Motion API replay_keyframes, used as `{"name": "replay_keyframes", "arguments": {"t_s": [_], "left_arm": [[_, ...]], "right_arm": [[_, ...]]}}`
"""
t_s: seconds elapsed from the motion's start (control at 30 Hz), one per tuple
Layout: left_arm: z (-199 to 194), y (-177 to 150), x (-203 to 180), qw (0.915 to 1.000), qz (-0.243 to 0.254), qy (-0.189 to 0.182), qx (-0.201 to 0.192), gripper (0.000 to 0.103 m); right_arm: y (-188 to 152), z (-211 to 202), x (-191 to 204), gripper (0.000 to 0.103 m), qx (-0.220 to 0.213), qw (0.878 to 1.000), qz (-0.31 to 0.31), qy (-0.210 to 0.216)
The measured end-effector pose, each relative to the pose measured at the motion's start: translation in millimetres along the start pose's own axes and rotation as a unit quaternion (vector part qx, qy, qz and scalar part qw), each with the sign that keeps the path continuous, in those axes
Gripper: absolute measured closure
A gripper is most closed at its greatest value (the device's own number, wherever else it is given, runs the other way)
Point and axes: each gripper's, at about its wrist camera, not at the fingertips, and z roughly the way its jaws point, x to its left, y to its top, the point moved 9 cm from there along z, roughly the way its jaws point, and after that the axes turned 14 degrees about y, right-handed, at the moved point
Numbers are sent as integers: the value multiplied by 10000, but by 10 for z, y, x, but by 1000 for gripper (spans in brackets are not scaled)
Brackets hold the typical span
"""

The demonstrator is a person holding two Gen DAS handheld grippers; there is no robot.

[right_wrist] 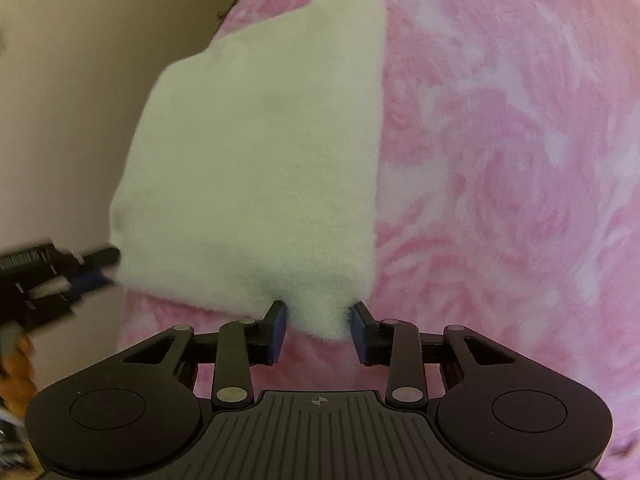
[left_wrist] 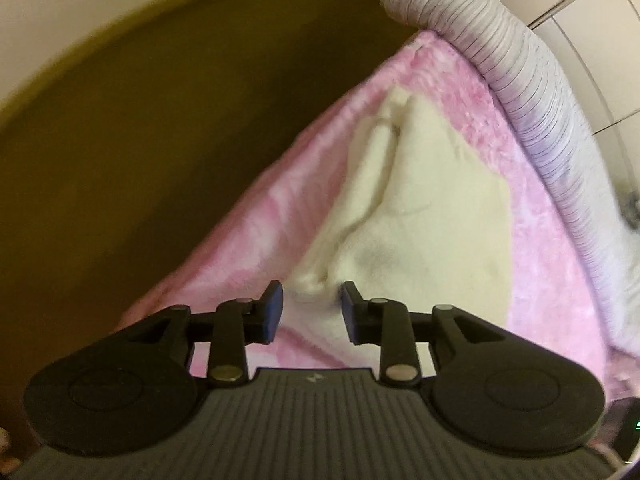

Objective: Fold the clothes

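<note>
A cream fleece garment lies folded flat on a pink blanket. My right gripper is shut on its near right corner, and a tab of fleece sticks out between the blue pads. My left gripper is shut on another corner of the same cream garment, where the fleece bunches and creases run away from the fingers. The right wrist view shows the left gripper blurred at the garment's near left corner, at the blanket's edge.
The pink blanket ends in an edge with brown floor beyond it. A grey striped bolster runs along the blanket's far side. A pale wall lies left of the garment.
</note>
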Motion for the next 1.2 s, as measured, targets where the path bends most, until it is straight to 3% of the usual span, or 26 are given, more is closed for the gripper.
{"name": "replay_keyframes", "arguments": {"t_s": [0.13,0.2,0.3,0.53,0.8,1.07,1.2], "left_arm": [[-416,54,-296,9940,802,520,-531,63],[-627,42,-446,9894,1078,680,-698,51],[-953,-4,-616,9834,1204,1004,-917,48],[-1796,-409,-900,9772,801,1541,-1220,44],[-2467,-1171,-1489,9724,224,1874,-1369,44],[-3033,-1925,-2044,9627,-340,1994,-1799,40],[-3187,-2235,-2258,9636,-539,1777,-1924,40]], "right_arm": [[69,-344,112,55,-24,9949,-914,-424],[79,-515,158,46,-49,9929,-1131,-368],[115,-731,254,37,-149,9925,-1210,-113],[190,-1314,548,32,-150,9814,-1880,367],[43,-2206,487,32,-62,9569,-2872,435],[-91,-2967,137,32,-236,9302,-3656,223],[-151,-3246,24,32,-322,9211,-3878,140]]}}
